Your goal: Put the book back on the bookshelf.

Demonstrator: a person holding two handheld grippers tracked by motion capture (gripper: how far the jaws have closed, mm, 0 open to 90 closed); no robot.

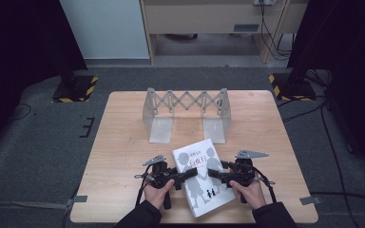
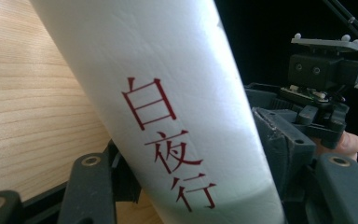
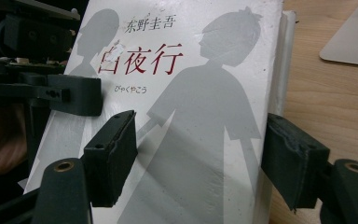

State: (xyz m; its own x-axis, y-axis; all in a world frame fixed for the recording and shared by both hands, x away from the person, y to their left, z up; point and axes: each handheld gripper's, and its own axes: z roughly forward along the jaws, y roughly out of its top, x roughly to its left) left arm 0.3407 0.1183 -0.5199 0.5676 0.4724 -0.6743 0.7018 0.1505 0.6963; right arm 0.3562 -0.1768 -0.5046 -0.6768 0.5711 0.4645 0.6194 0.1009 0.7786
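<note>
A folding rack [image 1: 186, 114] blocks the far counter [image 1: 119, 142]; bare wood either side of the book [image 1: 202, 178] leaves passage.

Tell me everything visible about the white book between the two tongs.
The book is a thick white paperback with grey silhouettes of two figures holding hands and red characters on cover and spine. It sits at the near edge of the wooden table, front cover up. The left tongs clamp its spine edge; the right tongs straddle its opposite edge, pads apart from it.
</note>
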